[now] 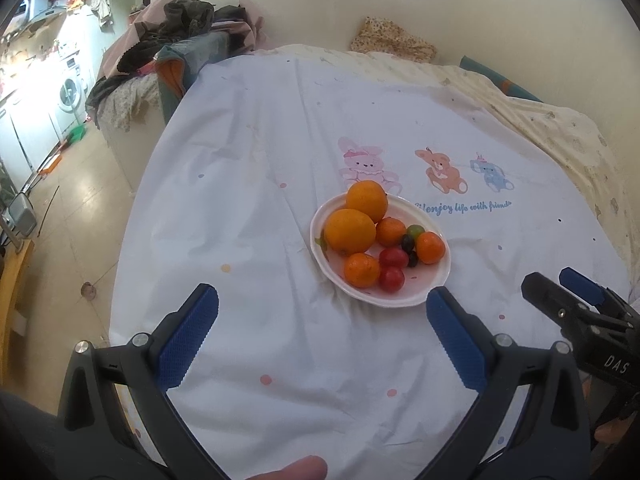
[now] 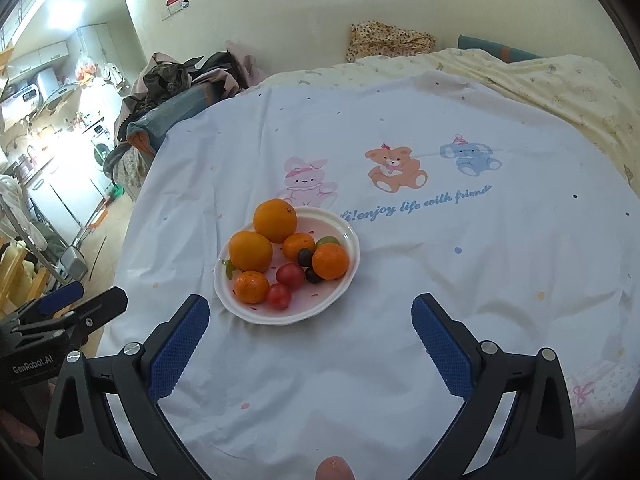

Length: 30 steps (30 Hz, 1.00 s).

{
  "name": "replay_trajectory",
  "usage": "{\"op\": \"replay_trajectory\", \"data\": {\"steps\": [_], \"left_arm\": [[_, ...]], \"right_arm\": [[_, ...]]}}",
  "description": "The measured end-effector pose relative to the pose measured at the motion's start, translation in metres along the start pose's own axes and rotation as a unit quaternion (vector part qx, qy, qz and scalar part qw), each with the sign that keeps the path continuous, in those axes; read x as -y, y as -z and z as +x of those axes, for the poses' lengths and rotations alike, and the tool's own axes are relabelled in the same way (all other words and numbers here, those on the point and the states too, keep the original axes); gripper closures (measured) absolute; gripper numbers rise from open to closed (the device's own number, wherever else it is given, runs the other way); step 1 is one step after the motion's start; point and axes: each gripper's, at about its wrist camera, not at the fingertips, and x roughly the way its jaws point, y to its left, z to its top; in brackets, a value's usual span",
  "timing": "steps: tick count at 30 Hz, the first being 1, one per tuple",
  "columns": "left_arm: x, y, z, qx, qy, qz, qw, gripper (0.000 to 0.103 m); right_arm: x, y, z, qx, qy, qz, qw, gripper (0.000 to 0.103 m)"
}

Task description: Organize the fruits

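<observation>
A white plate (image 1: 404, 210) (image 2: 320, 222) sits on the printed cloth, holding two big oranges (image 1: 350, 231) (image 2: 275, 220), three small tangerines (image 1: 430, 247) (image 2: 330, 261), two red cherry tomatoes (image 1: 391, 279) (image 2: 279, 296), dark grapes (image 1: 407, 243) (image 2: 305, 257) and a green grape (image 1: 415, 232). My left gripper (image 1: 323, 294) (image 2: 98, 292) is open just short of the plate's near edge, nothing between its blue pads. My right gripper (image 2: 311, 302) (image 1: 556, 286) is open wide, also short of the plate, which lies ahead and to its left. Neither touches the plate.
The cloth (image 2: 440, 280) with cartoon animals and blue lettering covers a bed-like surface. Piled clothes (image 1: 176, 32) lie at the back left and a floral cushion (image 1: 392, 38) at the back. The surface drops to the tiled floor (image 1: 68, 240) on the left, with a kitchen beyond.
</observation>
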Motion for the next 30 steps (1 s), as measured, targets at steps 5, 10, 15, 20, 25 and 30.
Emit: {"op": "replay_trajectory", "data": {"steps": [5, 10, 15, 20, 25, 30], "left_arm": [[-0.0014, 0.0004, 0.0000, -0.001, -0.002, -0.004, 1.0000, 0.000], [-0.0019, 0.0003, -0.0008, 0.004, -0.002, -0.004, 1.0000, 0.000], [-0.0020, 0.0001, -0.0010, 0.005, -0.002, -0.006, 1.0000, 0.000], [-0.0045, -0.0005, -0.0024, 0.004, -0.001, -0.012, 0.9999, 0.000], [-0.0060, -0.0013, -0.0013, 0.002, -0.002, -0.017, 0.9999, 0.000], [-0.0069, -0.0015, -0.0010, 0.002, -0.002, -0.017, 0.9998, 0.000]], "right_arm": [[0.0045, -0.0014, 0.0010, -0.002, 0.000, 0.011, 1.000, 0.000], [0.0064, -0.0020, -0.0006, 0.003, 0.004, 0.011, 1.000, 0.000], [0.0062, -0.0020, -0.0010, 0.002, 0.005, 0.009, 1.000, 0.000], [0.0063, -0.0022, -0.0005, 0.000, 0.005, 0.010, 1.000, 0.000], [0.0068, -0.0023, -0.0003, -0.002, 0.005, 0.010, 1.000, 0.000], [0.0068, -0.0019, 0.0002, -0.002, 0.006, 0.010, 1.000, 0.000]]}}
